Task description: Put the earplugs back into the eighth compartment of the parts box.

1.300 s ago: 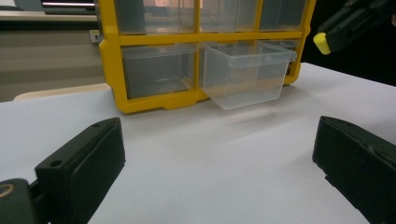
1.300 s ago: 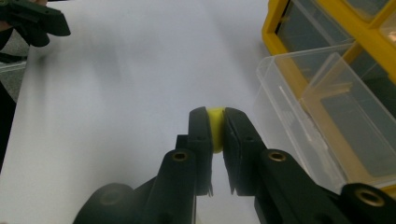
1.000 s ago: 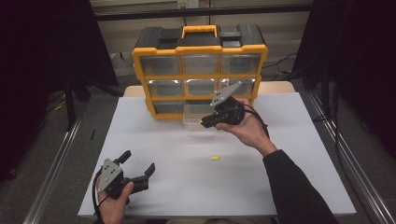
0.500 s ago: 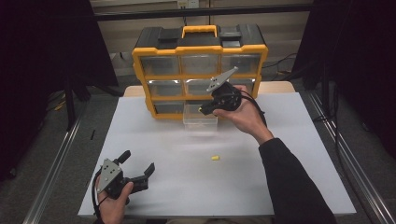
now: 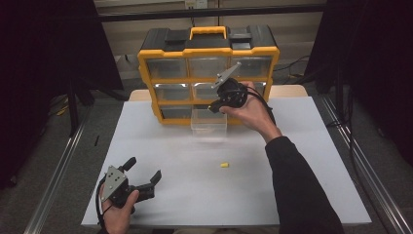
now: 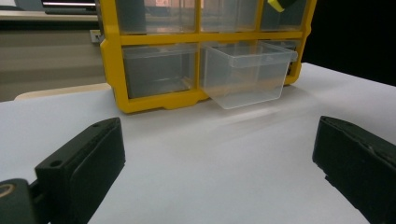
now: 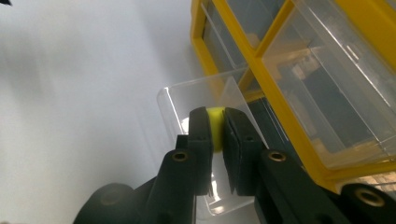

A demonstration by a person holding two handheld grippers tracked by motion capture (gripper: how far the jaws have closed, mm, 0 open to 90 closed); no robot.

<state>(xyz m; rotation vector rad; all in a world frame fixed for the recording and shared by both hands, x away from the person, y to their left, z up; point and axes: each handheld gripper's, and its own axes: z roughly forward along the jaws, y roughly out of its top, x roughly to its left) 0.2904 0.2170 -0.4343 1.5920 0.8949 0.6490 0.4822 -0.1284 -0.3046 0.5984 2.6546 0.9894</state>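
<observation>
Our left hand (image 5: 117, 212) rests low at the near left, holding the black two-jaw left gripper (image 5: 144, 176) with its jaws spread wide. Our right arm, in a dark long sleeve (image 5: 297, 185), reaches forward; the black right gripper (image 7: 217, 126) is raised, jaws pinched nearly together.

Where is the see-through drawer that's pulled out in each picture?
High view: clear drawer at centre, below the yellow organizer.
Left gripper view: upper middle, sticking out.
Right gripper view: centre, behind the jaws.
Shared landmark: the yellow organizer.
</observation>
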